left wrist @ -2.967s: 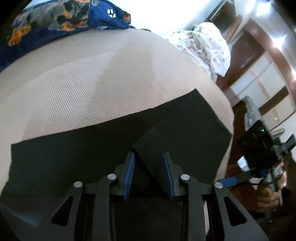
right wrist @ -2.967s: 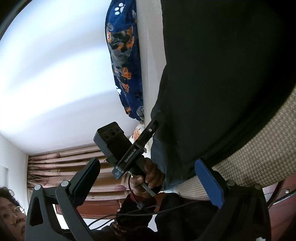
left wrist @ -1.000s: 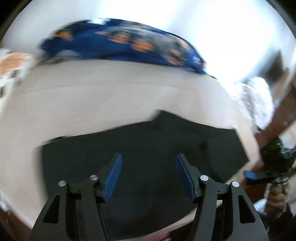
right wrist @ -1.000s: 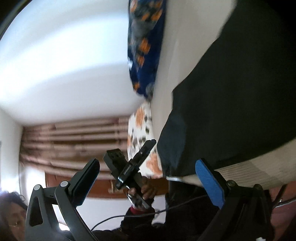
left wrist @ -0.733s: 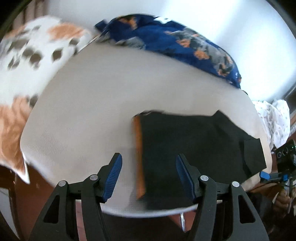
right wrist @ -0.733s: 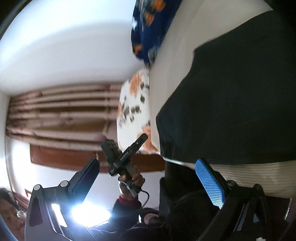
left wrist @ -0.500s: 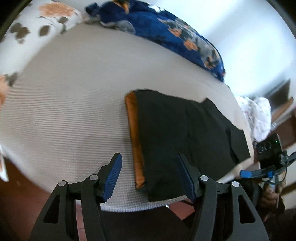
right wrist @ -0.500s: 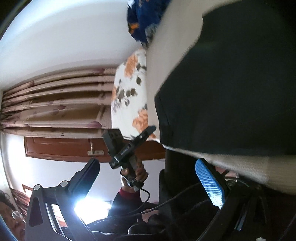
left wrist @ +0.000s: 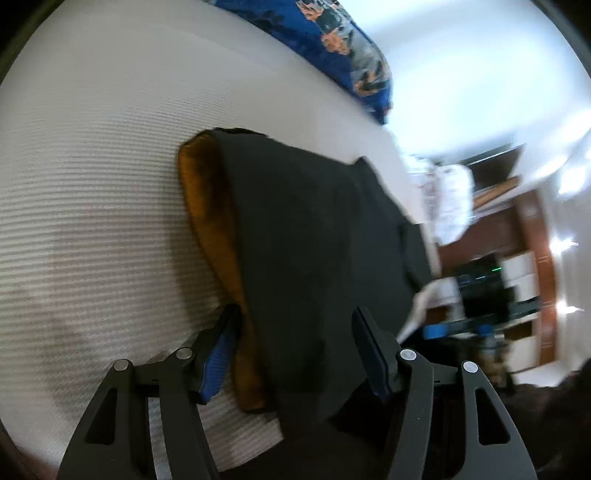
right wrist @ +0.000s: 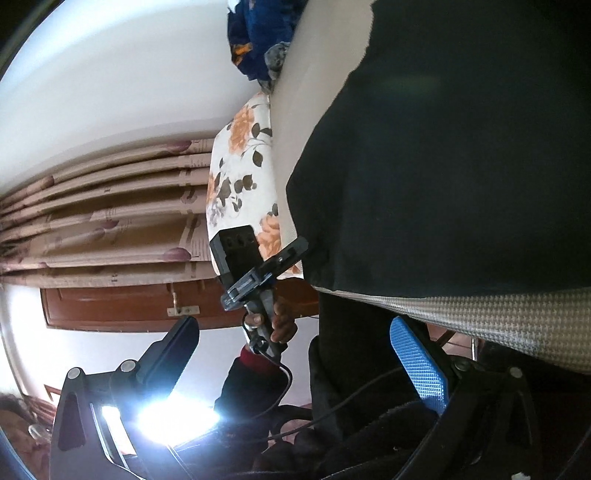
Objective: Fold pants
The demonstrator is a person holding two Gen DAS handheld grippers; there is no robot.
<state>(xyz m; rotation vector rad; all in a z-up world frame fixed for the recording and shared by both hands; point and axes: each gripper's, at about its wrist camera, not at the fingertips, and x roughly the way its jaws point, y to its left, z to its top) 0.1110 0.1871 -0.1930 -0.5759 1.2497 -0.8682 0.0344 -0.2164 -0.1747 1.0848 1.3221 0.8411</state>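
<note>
Bare bed point(left wrist: 110, 177) left of pants point(left wrist: 314, 236); blue pillow point(left wrist: 343, 40) behind

A blue patterned blanket point(left wrist: 347, 33) lies along the bed's point(left wrist: 92, 155) far edge. A floral pillow point(right wrist: 243, 177) sits at its corner, before pleated curtains point(right wrist: 103, 210).

My left view smears on its right side, the wardrobe point(left wrist: 524, 236) streaked with blur. Fisheye bends every edge to black corners. My right view stays sharper, but a white glare point(right wrist: 173, 417) blooms low down, and the pants point(right wrist: 461, 166) read nearly featureless black.
</note>
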